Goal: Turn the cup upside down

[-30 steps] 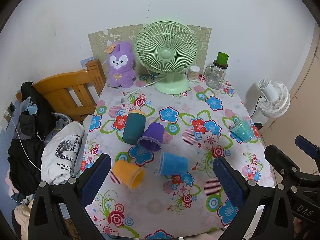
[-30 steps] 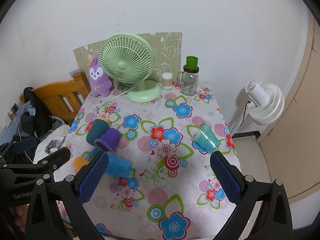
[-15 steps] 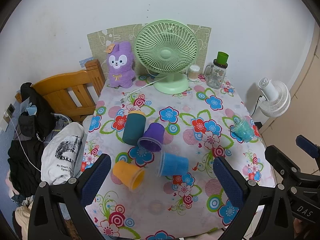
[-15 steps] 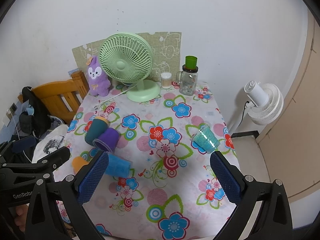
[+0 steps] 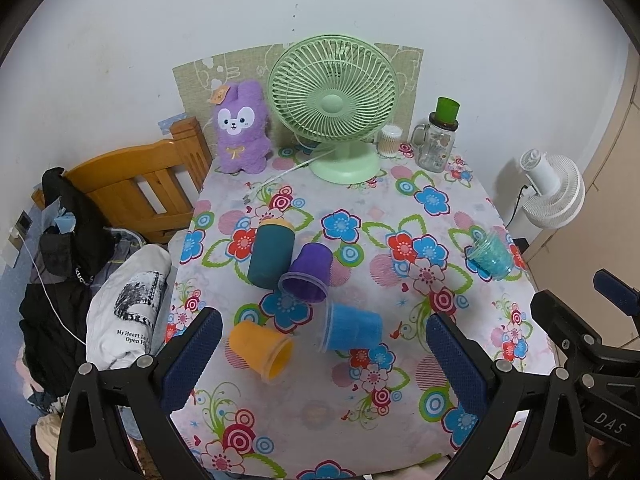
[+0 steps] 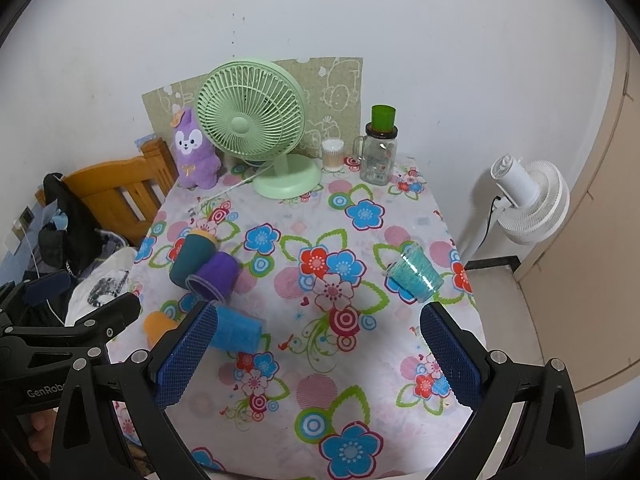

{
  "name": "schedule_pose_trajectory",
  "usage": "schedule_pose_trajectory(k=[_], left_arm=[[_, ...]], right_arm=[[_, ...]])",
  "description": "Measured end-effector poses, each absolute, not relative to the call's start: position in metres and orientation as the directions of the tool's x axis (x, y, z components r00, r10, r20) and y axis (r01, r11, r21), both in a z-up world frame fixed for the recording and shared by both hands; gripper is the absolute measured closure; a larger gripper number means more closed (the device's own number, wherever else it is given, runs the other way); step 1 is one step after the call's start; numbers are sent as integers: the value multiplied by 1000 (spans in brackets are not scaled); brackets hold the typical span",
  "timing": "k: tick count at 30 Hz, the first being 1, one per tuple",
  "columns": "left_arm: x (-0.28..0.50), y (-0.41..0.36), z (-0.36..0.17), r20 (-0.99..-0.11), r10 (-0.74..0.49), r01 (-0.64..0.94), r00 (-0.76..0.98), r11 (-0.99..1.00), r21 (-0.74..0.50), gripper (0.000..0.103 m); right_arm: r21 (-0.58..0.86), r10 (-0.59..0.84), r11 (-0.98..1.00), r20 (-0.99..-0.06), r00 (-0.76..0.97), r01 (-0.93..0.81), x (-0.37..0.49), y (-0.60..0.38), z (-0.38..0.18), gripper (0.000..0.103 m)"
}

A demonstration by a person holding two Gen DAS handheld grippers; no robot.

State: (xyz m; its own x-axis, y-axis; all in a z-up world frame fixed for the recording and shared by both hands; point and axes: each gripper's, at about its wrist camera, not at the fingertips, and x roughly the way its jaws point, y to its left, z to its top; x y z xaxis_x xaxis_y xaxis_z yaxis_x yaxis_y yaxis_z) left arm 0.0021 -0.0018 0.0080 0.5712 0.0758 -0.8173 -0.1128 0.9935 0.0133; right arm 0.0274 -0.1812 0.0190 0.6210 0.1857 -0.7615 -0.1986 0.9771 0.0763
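Observation:
Several cups lie on their sides on the flowered tablecloth (image 5: 400, 392): a dark teal cup (image 5: 270, 254) (image 6: 191, 254), a purple cup (image 5: 308, 272) (image 6: 214, 276), a blue cup (image 5: 352, 332) (image 6: 236, 330), an orange cup (image 5: 260, 350) (image 6: 158, 326) and a clear turquoise cup (image 5: 490, 252) (image 6: 416, 274) at the right edge. My left gripper (image 5: 324, 360) is open and empty above the table's near side, over the blue and orange cups. My right gripper (image 6: 316, 356) is open and empty above the table's near middle.
A green desk fan (image 5: 336, 104), a purple plush rabbit (image 5: 240, 128), a cotton-swab jar (image 5: 390, 140) and a glass jar with a green cup on top (image 5: 438, 140) stand at the back. A wooden chair with clothes (image 5: 132, 184) is left; a white fan (image 5: 554, 192) is right.
Both views have shifted very slightly; the cups have not moved and both grippers stay open.

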Motion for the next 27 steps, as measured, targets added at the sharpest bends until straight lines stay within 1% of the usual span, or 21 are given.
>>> schedule_pose_trajectory(k=[18,27], left_arm=[[23,-7,0,-838,65,-100,542,995,12,0],[53,-40,-6,-856,51,-76,514,997,14,0]], right_arm=[[73,177,979,-777,604,-192,41,-189,14,1],[81,173,980,-797,579,-181,72,-226,11,1]])
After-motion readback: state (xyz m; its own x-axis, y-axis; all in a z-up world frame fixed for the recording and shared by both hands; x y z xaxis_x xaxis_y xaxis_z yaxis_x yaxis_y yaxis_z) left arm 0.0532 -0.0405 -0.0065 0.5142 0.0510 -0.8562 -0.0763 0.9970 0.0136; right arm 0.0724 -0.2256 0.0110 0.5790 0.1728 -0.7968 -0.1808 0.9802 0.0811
